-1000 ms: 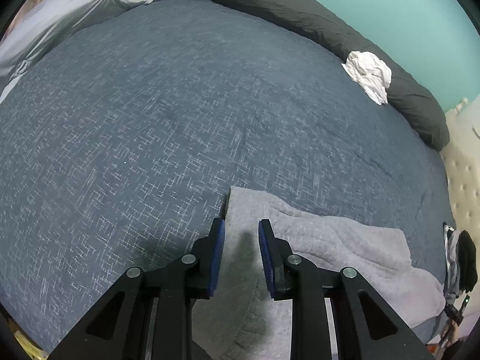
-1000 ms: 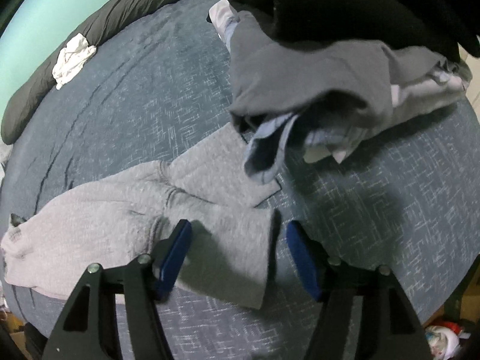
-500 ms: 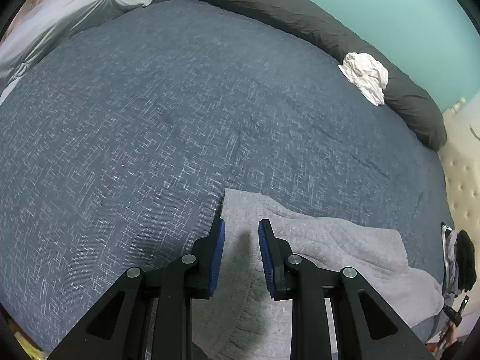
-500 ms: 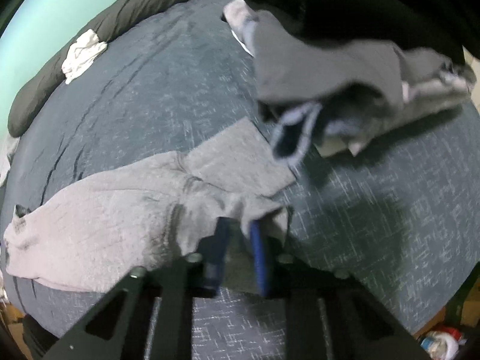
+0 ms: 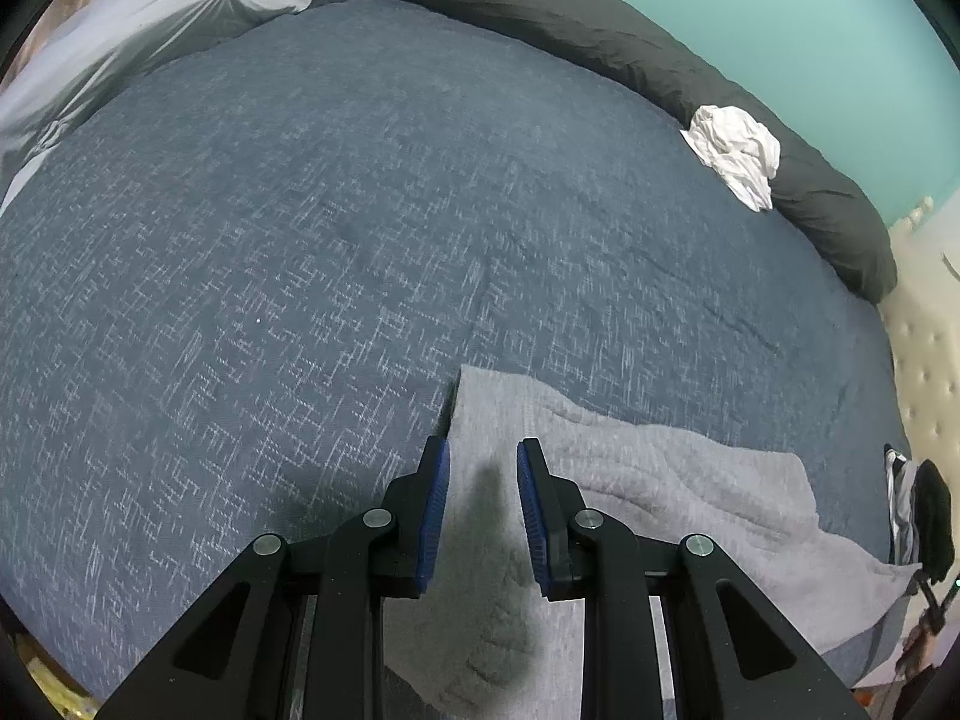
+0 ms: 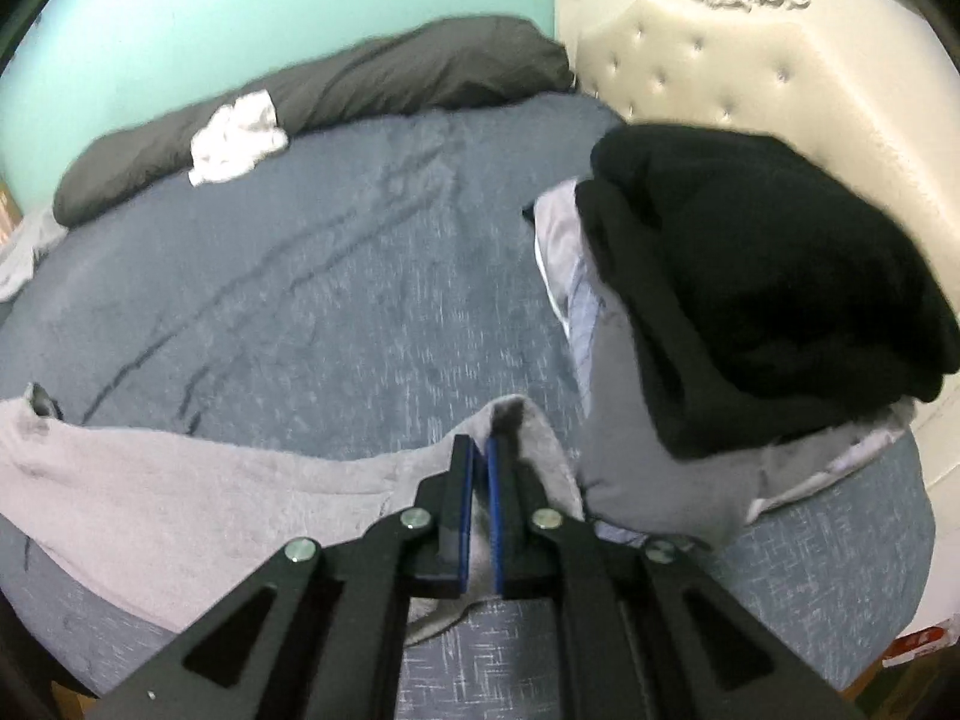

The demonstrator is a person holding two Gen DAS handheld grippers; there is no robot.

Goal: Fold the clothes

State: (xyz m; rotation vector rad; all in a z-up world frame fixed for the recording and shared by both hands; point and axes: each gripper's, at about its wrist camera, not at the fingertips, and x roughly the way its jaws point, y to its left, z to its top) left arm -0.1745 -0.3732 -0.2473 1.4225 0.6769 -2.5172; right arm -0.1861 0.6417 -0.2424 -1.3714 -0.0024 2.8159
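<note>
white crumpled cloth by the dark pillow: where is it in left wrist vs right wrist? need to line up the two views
Left wrist: white crumpled cloth sits upper right, against the long dark pillow.
Right wrist: white crumpled cloth sits upper left, against the same pillow.
Shared landmark: the grey garment on the blue bedspread, under the left gripper and pinched by the right gripper.

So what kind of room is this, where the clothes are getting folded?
Most likely a bedroom: the work surface is a bed with a dark blue cover, a tufted cream headboard and a long dark pillow against the teal wall.
</note>
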